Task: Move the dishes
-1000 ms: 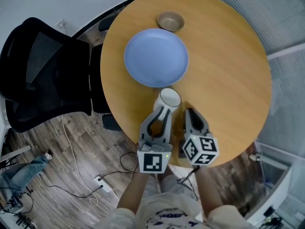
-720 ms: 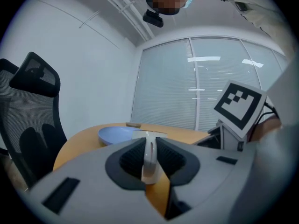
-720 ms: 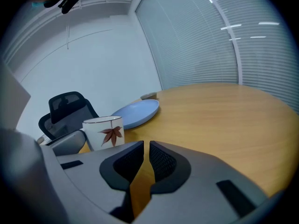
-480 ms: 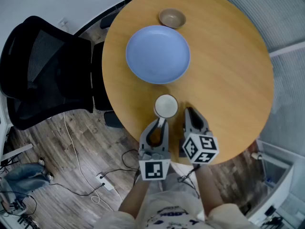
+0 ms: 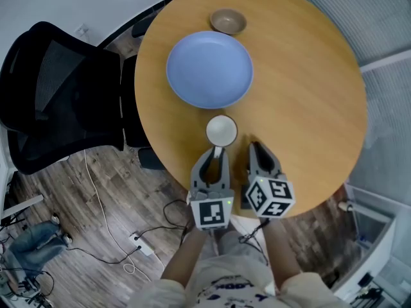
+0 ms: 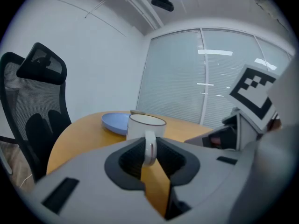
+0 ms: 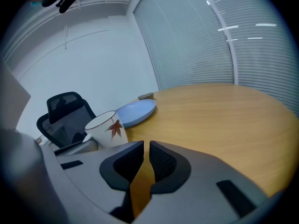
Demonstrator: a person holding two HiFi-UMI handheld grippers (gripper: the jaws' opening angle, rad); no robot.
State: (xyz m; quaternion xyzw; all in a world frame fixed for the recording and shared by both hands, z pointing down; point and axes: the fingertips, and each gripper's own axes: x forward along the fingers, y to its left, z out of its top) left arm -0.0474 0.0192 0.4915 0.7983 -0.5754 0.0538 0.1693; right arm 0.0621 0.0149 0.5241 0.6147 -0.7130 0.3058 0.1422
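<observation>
Your round wooden table [image 5: 308,95] has a black mesh office chair [image 5: 58,101] at its left edge. You've got wood-plank floor [image 5: 96,262] below, with loose cables [image 5: 96,194] and a white power strip [image 5: 138,248]. Closed blinds [image 7: 210,41] behind the table.

**Round light-wood bench with three dishes on its left half**

The round light-wood bench [image 5: 308,95] carries a wide, shallow pale-blue plate [image 5: 209,69] left of centre. A small tan bowl [image 5: 228,22] sits just beside the plate's far rim, close to the far edge. A white mug [image 5: 221,131] with a dark rim and a red leaf print stands upright near the plate's near rim but apart from it, handle toward the near edge. Its base is hidden. The right half is bare wood.
</observation>
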